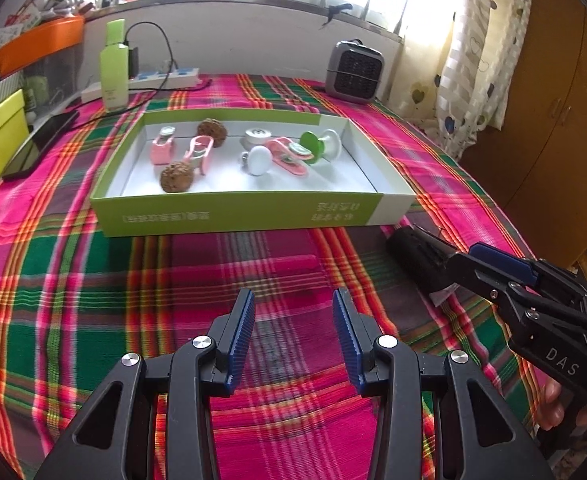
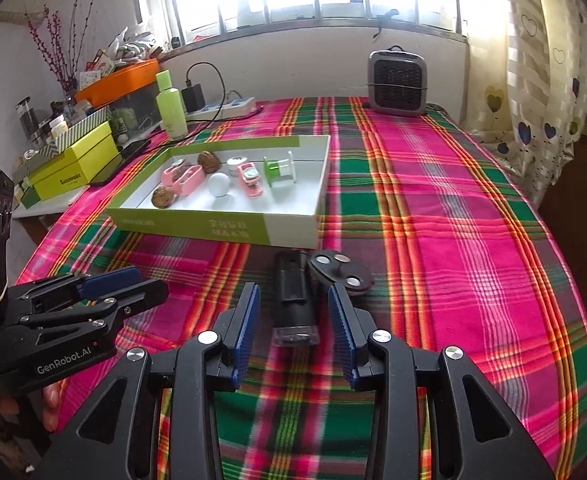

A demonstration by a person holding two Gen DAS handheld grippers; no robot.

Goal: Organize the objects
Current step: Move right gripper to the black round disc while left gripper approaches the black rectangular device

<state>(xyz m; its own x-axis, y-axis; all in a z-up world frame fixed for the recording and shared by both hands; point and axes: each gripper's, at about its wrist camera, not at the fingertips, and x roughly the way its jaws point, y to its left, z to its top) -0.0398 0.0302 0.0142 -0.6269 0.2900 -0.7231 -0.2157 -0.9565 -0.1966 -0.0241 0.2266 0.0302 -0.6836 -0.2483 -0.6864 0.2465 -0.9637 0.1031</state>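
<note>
Both grippers, left (image 1: pixel 293 334) and right (image 2: pixel 293 328), are hanging open-fingered, the right one's fingers straddling a black gadget (image 2: pixel 293 300) lying on the surface.

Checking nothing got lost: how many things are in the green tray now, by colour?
In the green tray:
Brown: 2
Pink: 3
White: 2
Green and white: 1
Total: 8

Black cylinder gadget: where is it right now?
On the plaid cloth, outside the green box, near its front right corner. In the right wrist view, the black cylinder gadget lies between the open right gripper fingers.
</note>
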